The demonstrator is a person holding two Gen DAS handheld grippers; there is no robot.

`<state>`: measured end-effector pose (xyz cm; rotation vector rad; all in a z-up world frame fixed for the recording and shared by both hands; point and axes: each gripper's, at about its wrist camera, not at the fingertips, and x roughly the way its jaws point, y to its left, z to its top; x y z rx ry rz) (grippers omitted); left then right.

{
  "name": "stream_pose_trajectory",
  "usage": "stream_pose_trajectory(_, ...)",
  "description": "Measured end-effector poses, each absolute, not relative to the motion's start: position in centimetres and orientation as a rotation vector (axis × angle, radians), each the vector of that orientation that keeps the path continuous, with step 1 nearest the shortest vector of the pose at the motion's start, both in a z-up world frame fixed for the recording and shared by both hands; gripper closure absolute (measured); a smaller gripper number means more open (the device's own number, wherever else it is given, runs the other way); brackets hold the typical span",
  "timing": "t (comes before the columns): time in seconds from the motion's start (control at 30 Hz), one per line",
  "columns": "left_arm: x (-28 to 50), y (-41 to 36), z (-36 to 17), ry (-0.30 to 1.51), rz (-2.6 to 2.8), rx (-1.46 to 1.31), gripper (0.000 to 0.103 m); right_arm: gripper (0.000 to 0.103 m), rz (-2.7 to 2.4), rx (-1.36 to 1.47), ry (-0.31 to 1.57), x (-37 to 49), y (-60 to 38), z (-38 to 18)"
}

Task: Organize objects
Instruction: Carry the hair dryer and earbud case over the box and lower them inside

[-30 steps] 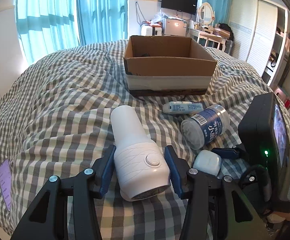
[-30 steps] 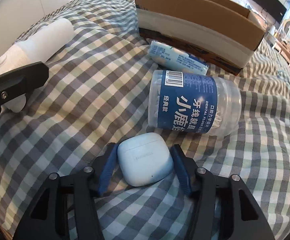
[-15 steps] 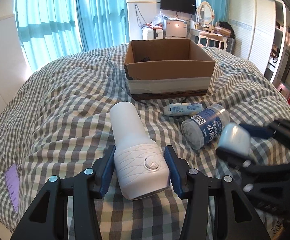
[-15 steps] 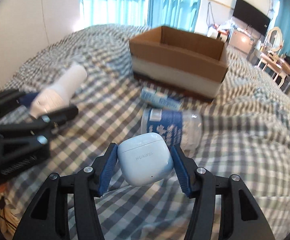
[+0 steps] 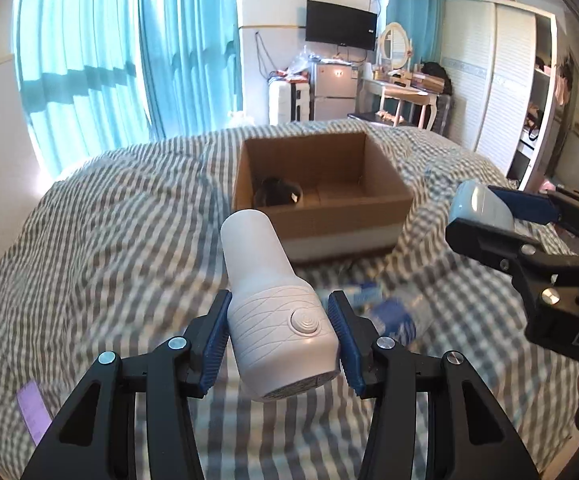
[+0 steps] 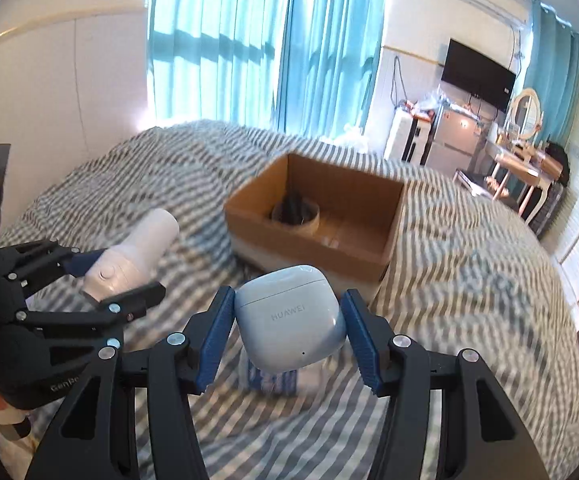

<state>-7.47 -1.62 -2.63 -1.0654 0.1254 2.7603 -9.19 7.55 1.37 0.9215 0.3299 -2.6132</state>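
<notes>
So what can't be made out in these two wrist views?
- Dark item in the cardboard box: blurred in both views, unidentifiable.
- Blue-labelled jar: right wrist view, mostly hidden behind the earbud case; smeared in left wrist view.
- Purple slip: left wrist view, print too small.

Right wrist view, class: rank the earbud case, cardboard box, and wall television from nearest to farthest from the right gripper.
1. Earbud case: clamped in the right gripper, off the bed.
2. Cardboard box: open, just beyond on the checked bedspread.
3. Television: on the far wall, upper right.
</notes>
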Motion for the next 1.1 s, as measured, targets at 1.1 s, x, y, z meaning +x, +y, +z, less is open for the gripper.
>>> stream_pose_trajectory(1.1, -33.2, 5.1, -5.2, 0.285, 2.610, -1.159, 0.053, 0.048, -2.620, 1.074, 0.248, -36.3, 9.9, 0.3)
